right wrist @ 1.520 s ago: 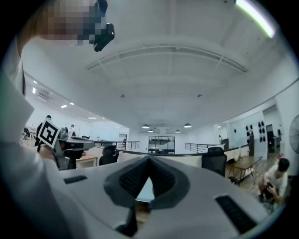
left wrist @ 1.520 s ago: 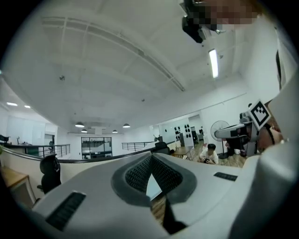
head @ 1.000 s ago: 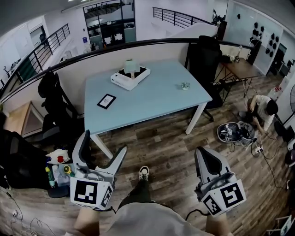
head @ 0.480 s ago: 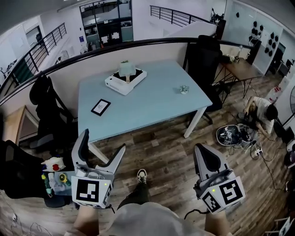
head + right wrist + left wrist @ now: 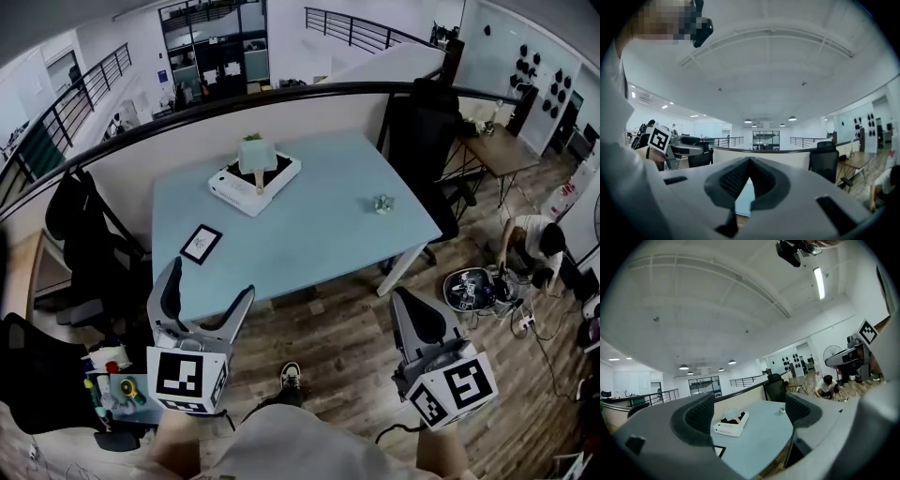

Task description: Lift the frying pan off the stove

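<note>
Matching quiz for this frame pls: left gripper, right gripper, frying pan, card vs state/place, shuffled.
1 left gripper
2 right gripper
3 frying pan
4 card

A jaws together, nothing held
B on the stove
C jaws apart, empty
D flat on the table, near its left front edge

Pairs: 1-C, 2-A, 3-B, 4-D
</note>
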Demonstrator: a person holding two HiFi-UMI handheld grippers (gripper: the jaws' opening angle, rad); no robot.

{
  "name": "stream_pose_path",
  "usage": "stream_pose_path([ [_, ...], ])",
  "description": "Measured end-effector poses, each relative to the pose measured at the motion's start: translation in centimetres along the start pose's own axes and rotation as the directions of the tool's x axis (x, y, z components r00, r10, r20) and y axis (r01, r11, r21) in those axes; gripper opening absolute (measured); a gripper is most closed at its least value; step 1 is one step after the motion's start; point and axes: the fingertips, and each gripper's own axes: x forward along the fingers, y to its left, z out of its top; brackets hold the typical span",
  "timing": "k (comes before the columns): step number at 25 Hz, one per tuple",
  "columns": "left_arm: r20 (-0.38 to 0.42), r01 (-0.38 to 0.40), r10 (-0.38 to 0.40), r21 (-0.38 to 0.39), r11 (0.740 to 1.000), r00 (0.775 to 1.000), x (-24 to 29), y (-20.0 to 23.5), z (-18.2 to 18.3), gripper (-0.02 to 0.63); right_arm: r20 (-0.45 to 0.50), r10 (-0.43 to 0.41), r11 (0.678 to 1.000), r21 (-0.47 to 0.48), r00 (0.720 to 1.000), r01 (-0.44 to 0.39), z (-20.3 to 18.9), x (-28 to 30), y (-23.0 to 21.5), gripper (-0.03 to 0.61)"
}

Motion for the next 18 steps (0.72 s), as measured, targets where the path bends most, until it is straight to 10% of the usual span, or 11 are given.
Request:
stream_pose_path([
  [18, -0.097, 0.056, -0.06, -0.038, 0.998, 0.994, 18.9, 9.5, -5.0, 0.453, -0.106, -0.013, 0.999, 0.041, 0.994, 0.017, -2.9, 21.0, -6.7, 0.003],
])
